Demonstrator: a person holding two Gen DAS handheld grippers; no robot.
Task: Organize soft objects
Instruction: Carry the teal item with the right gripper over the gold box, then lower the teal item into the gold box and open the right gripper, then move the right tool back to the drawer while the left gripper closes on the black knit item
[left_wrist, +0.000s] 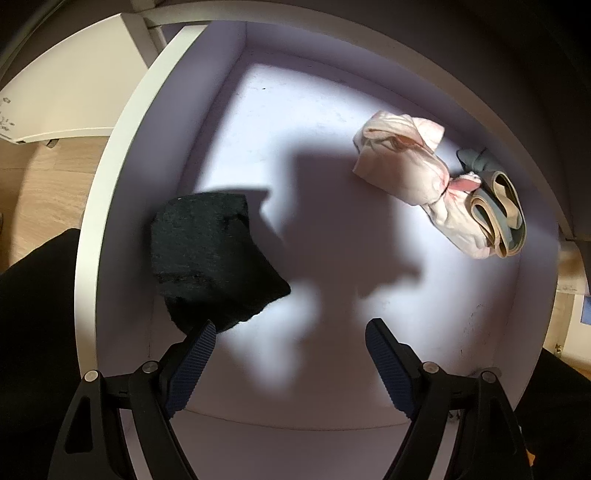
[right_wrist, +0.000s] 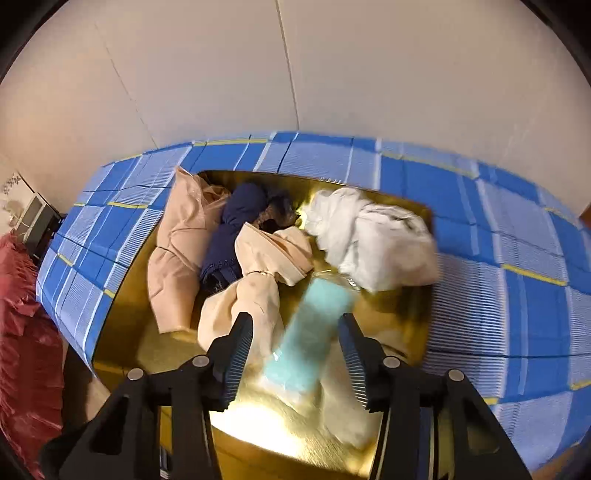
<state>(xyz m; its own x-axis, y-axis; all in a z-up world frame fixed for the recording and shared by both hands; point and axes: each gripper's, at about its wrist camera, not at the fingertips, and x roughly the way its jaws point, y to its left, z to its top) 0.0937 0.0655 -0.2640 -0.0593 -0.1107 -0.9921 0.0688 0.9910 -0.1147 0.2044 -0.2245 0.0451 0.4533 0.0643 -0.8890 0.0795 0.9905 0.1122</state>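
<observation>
Looking straight down into a white drawer (left_wrist: 110, 206), I see a folded black cloth (left_wrist: 210, 258) lying by its left wall. A knotted pink-and-white garment (left_wrist: 410, 166) and a grey-beige band (left_wrist: 498, 218) lie at the right. My left gripper (left_wrist: 291, 325) hangs open and empty above the drawer floor. In the right wrist view a gold tray (right_wrist: 155, 354) holds beige garments (right_wrist: 258, 266), a navy one (right_wrist: 232, 229) and a white one (right_wrist: 373, 236). A blurred turquoise packet (right_wrist: 310, 332) sits between the jaws of my right gripper (right_wrist: 294, 319), which is open, with gaps on both sides.
The tray rests on a blue checked cover (right_wrist: 498, 258) in front of a pale wall. A red crinkled bag (right_wrist: 26, 314) is at the far left. Wooden floor (left_wrist: 48, 195) and a white panel (left_wrist: 66, 96) lie left of the drawer.
</observation>
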